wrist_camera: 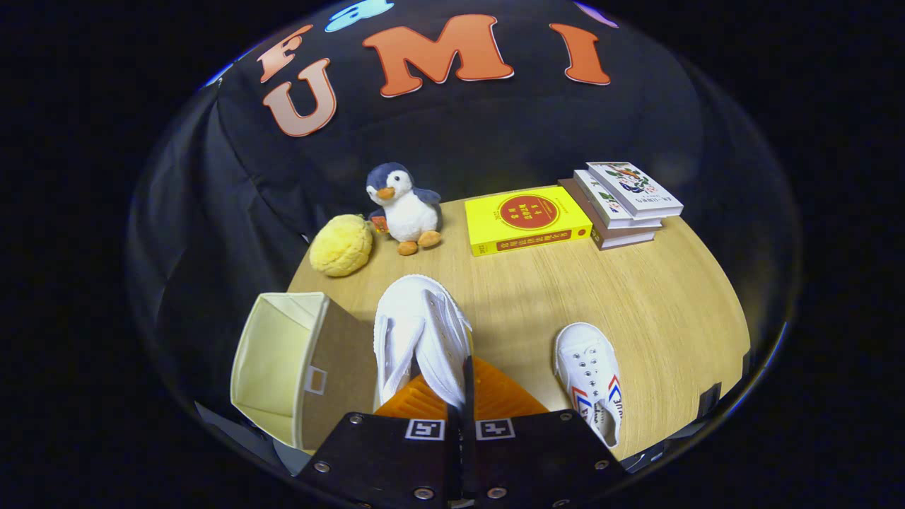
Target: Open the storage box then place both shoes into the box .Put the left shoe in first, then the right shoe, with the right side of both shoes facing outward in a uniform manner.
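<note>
The gripper [463, 399] is held above a wooden table [657, 304], looking forward and down across it. Its two fingers [424, 399] are drawn close together and pinch a white shoe [424, 332] between them. The shoe is clamped by the edge of its upper, near the opening, and it hangs lifted off the table, with its toe pointing away from the fingers. Both fingers press on it, so the claw is closed on this shoe.

Just to the left of the held shoe stands the storage box [283, 367], a cream fabric box with a brown side panel. Its lid is off or folded away and its pale inside is visible. The held shoe is beside the box, not inside it.

To the right of the fingers, a second white shoe [590, 382] lies flat on the table, well apart from the held one. It has red and blue stripes on its side and its toe points away from the gripper.

Beyond the shoes, at the far side of the table, sit a yellow plush toy [341, 244] and a penguin toy [404, 207], close together. Farther right lies a yellow book [527, 220], and next to it a small stack of books [622, 201].
</note>
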Demonstrator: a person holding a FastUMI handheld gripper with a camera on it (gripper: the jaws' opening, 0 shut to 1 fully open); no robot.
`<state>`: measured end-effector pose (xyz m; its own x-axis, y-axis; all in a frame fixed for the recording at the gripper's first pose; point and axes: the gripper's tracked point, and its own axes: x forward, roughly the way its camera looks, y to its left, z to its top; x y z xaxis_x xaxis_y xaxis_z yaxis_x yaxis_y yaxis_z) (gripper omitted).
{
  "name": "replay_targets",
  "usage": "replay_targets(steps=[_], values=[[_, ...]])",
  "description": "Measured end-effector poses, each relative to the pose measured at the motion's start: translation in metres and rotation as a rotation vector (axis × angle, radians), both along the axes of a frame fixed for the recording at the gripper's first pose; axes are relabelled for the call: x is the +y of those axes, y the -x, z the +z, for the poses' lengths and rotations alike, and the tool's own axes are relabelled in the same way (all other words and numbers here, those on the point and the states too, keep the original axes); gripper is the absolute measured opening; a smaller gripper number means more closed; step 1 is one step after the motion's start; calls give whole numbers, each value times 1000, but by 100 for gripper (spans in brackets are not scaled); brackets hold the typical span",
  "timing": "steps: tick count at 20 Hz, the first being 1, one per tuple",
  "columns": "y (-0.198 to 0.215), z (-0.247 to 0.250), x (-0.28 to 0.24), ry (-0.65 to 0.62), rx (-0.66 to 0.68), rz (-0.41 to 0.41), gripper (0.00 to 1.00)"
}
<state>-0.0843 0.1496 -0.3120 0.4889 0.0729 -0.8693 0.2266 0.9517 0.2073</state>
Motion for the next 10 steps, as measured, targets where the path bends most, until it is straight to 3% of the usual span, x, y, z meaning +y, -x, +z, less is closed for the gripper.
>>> replay_targets(steps=[5,10], values=[[-24,24,73,-84,6,32,2],[-31,16,144,-133,63,89,2]])
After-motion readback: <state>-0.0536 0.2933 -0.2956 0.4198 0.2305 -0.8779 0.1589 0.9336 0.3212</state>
